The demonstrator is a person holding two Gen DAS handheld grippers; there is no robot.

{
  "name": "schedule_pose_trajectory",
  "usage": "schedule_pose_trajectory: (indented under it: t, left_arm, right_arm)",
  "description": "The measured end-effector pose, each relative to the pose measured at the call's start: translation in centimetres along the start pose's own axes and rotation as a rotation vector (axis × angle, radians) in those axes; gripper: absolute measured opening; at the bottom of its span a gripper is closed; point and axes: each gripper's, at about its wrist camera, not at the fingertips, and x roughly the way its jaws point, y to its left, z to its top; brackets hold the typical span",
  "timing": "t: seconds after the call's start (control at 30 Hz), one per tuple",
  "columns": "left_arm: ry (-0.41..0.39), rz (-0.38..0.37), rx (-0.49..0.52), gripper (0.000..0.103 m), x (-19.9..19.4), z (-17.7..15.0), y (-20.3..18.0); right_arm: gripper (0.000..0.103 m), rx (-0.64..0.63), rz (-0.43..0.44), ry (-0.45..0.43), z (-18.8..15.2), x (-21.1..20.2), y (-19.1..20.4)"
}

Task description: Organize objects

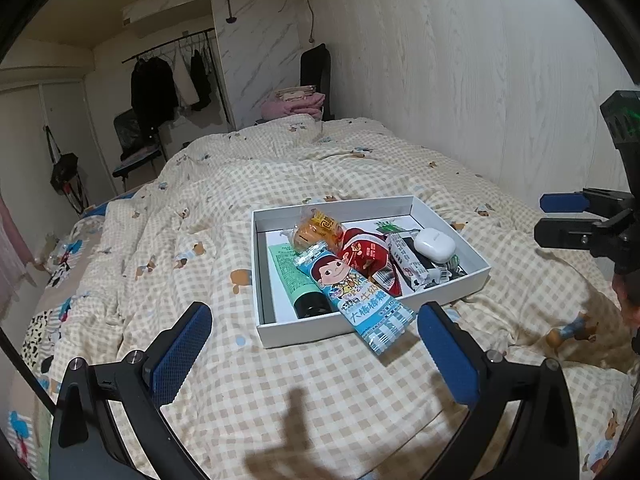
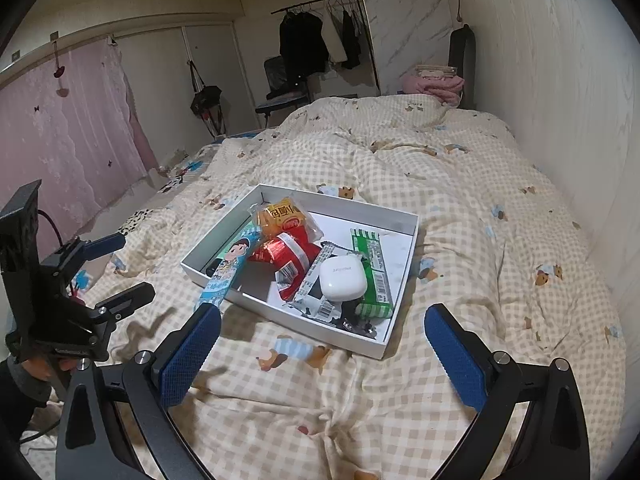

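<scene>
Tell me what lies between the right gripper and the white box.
Only bare checked quilt with a printed cartoon dog lies between the open right gripper and the white box, seen in the right wrist view.

A checked duvet (image 2: pixel 400 168) covers the bed beside pale wood-grain walls (image 1: pixel 480 60); pink curtain (image 2: pixel 60 128) opposite.
</scene>
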Motion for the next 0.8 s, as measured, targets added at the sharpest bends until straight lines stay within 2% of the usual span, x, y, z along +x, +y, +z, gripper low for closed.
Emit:
schedule_pose_trajectory:
  t: [0.8]
  left_arm:
    - [0.015,-0.013,0.000,0.103,-0.27,0.49,-0.41]
  right_arm:
    - [0.102,-0.029,0.001,-0.003,0.36,-0.80,0.46]
